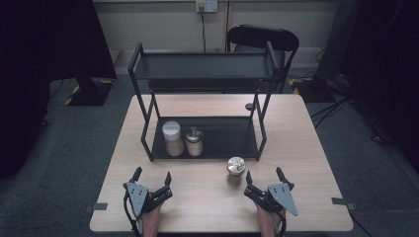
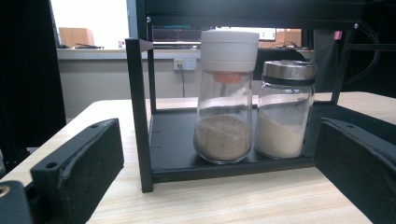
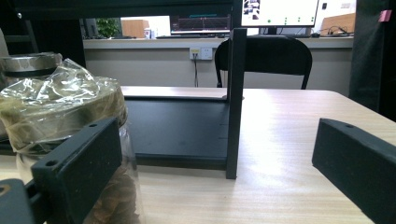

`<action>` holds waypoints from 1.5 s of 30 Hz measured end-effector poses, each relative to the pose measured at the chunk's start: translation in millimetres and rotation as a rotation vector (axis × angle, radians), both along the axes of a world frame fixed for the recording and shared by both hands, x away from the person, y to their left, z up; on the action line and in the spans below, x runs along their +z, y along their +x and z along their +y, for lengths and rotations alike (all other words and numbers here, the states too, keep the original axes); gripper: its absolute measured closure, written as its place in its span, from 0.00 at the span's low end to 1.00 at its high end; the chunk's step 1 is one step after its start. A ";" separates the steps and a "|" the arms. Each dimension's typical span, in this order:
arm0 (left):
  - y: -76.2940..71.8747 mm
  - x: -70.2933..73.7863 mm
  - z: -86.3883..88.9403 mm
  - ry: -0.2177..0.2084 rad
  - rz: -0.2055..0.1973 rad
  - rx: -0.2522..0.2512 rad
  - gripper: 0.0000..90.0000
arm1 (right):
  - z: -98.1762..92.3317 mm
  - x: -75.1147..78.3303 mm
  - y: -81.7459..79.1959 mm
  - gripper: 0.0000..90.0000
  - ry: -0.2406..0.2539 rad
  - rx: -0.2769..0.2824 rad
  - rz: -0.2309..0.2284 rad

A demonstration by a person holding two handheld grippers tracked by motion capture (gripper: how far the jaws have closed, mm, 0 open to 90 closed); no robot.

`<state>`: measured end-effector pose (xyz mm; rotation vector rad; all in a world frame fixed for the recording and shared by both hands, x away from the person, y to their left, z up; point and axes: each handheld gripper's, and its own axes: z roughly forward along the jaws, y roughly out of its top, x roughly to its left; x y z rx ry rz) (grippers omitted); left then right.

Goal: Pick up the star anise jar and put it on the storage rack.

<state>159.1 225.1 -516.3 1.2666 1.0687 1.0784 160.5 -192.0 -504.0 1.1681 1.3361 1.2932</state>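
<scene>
My left gripper [image 1: 151, 176] and right gripper [image 1: 265, 175] both rest on the table [image 1: 316, 148], jaws spread, holding nothing. The jar [image 1: 235, 166] stands just ahead-left of my right one, outside the rack [image 1: 148, 143].

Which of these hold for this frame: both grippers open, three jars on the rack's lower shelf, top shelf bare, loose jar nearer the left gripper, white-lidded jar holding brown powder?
1. Both the left gripper and right gripper are open. True.
2. Three jars stand on the lower shelf. False: two, the white-lidded jar and the metal-lidded jar.
3. The top shelf is bare. True.
4. The foil-topped jar stands nearer the left gripper. False: nearer the right.
5. The white-lidded jar holds brown powder. True.
</scene>
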 end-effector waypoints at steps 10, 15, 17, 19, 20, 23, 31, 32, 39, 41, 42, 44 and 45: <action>0.1 0.4 -0.2 0.002 0.001 0.000 0.01 | -4.2 6.1 1.1 0.03 -0.004 0.027 0.027; 0.2 0.4 0.1 0.003 0.002 -0.001 0.01 | -7.6 7.8 1.6 0.04 0.002 0.049 0.027; 0.1 0.2 0.0 0.002 0.000 -0.001 0.01 | -9.5 9.4 1.2 0.04 0.013 0.059 0.030; 0.4 0.7 0.0 0.002 0.003 -0.001 0.01 | -11.0 11.5 -0.1 0.04 0.016 0.070 0.025; 0.4 0.8 0.1 0.002 0.004 -0.001 0.01 | -11.8 13.1 -0.6 0.04 0.018 0.078 0.024; 0.6 0.9 0.1 0.002 0.005 -0.002 0.01 | -13.9 21.2 -2.5 0.04 0.012 0.114 0.023; 0.7 1.0 0.8 0.002 0.005 -0.005 0.01 | -11.3 35.8 0.4 0.04 -0.004 0.200 0.027; 0.7 1.1 0.8 0.001 0.006 -0.005 0.01 | -11.3 35.8 0.4 0.04 -0.004 0.200 0.027; 0.9 1.4 0.8 0.001 0.008 -0.005 0.01 | -1.3 38.8 12.1 0.06 -0.023 0.246 0.056; 0.7 1.0 0.6 0.002 0.005 -0.004 0.01 | -0.5 38.7 13.5 0.06 -0.021 0.252 0.060; 0.7 1.1 0.5 0.002 0.006 -0.004 0.01 | 0.3 38.7 14.7 0.06 -0.022 0.257 0.062; 0.6 1.1 0.3 0.003 0.006 -0.003 0.01 | 2.0 38.9 16.2 0.07 -0.025 0.262 0.063; 0.6 1.0 0.1 0.002 0.005 -0.002 0.01 | 2.2 39.3 17.0 0.07 -0.025 0.266 0.064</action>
